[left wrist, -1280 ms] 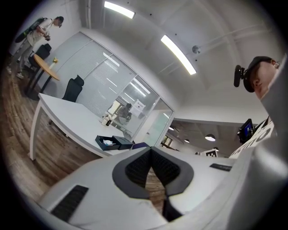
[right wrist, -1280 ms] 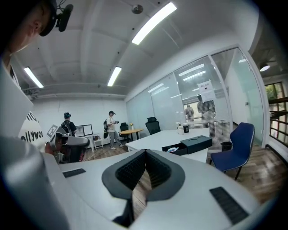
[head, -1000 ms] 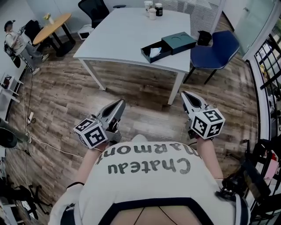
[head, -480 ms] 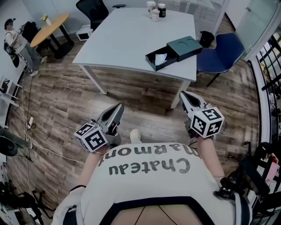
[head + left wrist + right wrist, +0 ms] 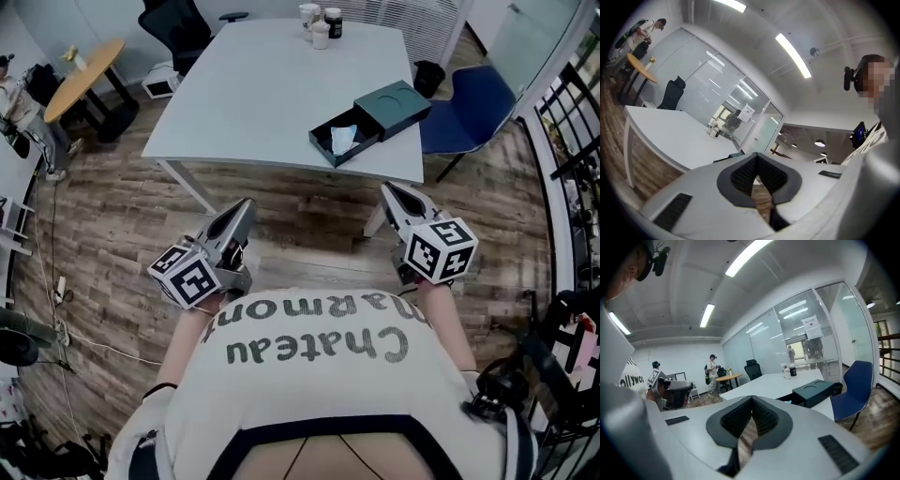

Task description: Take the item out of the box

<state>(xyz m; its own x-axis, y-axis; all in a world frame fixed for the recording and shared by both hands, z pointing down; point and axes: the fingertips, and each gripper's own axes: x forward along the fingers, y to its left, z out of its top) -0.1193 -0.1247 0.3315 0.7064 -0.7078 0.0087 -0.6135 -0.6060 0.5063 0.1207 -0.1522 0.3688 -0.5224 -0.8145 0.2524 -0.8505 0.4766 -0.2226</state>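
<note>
A dark open box lies near the front right edge of the white table, with a pale item inside it. Its dark green lid rests beside it; this lid also shows in the right gripper view. My left gripper is held short of the table over the wooden floor, jaws shut and empty. My right gripper hovers below the table's right corner, jaws shut with nothing between them. Both are a good way from the box.
A blue chair stands right of the table. Cups sit at the table's far edge. A round wooden table and a black office chair stand at the back left. A dark railing runs along the right.
The table and box have drawn closer and shifted downward in the head view as I walk toward them. Both grippers have risen slightly toward the table's front edge and stay shut.
</note>
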